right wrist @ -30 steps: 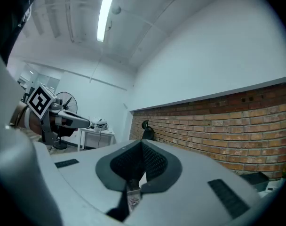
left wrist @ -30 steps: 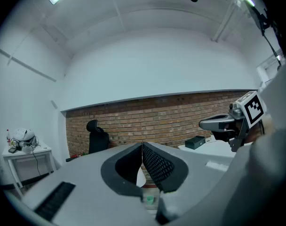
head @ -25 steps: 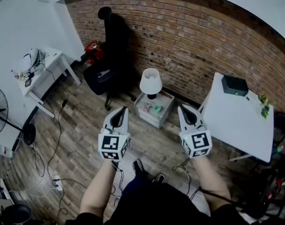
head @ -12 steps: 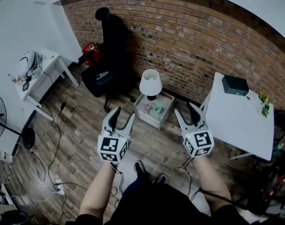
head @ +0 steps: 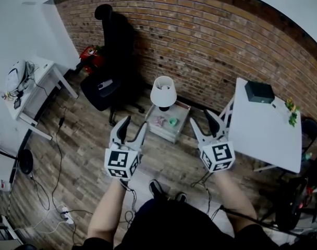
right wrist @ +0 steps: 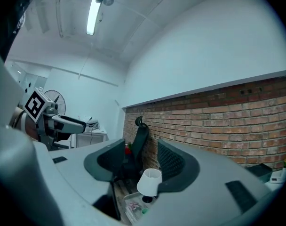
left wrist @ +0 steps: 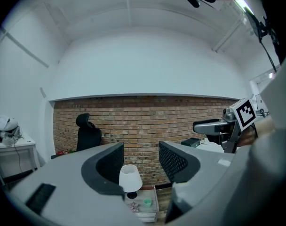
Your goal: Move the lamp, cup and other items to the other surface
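The biggest thing before me is the brick wall (head: 210, 51), rough red-brown bricks with pale joints, which runs behind everything. Below it is the floor (head: 85, 139) of long wooden planks, grey-brown, with thin black cables lying on it. At the right stands the white bench (head: 260, 134), flat, smooth and rectangular; a small black box (head: 259, 91) sits at its far corner and a little green plant (head: 291, 113) at its right edge. Against the wall at the left is a black office chair (head: 104, 82) with a high back.

Between the chair and the white bench stands the low bench (head: 163, 133), a small pale square piece with a raised rim round its top. Inside this rim are the lamp (head: 163, 92), the cup (head: 172, 121) and some pink crumpled pieces (head: 159, 121). The lamp has a white shade shaped like a cone and a dark round foot. The cup is small and green and stands just beside the pink pieces.

My left tool (head: 133, 126) and my right tool (head: 203, 123) are both held out level toward the low bench, well apart from it. The jaws of each have just been opening and stand apart, with nothing between them.
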`<state>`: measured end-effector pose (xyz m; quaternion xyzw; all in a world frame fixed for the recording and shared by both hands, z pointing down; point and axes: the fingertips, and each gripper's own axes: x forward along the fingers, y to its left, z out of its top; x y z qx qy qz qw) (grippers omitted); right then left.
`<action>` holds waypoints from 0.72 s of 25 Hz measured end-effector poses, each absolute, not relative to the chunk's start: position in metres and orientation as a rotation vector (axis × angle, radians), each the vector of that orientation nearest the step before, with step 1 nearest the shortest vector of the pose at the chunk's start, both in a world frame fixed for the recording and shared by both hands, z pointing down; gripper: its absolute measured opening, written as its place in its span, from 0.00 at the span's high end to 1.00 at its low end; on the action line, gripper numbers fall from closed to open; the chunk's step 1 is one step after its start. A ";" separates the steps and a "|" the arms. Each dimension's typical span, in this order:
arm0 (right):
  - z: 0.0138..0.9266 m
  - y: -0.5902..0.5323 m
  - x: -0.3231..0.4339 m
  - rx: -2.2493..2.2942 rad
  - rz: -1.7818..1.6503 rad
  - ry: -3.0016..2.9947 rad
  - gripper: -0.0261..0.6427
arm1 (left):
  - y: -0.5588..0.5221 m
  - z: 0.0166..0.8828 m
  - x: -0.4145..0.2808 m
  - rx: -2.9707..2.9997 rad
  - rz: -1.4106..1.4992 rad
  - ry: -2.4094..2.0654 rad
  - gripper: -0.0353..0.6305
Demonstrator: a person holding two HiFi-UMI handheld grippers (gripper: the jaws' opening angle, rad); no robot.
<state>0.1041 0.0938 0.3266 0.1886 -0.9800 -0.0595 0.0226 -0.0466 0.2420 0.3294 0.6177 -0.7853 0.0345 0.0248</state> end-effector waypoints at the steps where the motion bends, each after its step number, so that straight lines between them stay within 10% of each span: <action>1: 0.328 0.094 0.095 0.588 -0.192 -3.030 0.63 | 0.241 0.331 -0.056 1.912 0.101 -2.424 0.61; 18: 0.341 0.079 0.000 0.613 -0.202 -2.949 0.63 | 0.223 0.365 -0.159 1.934 0.001 -2.328 0.61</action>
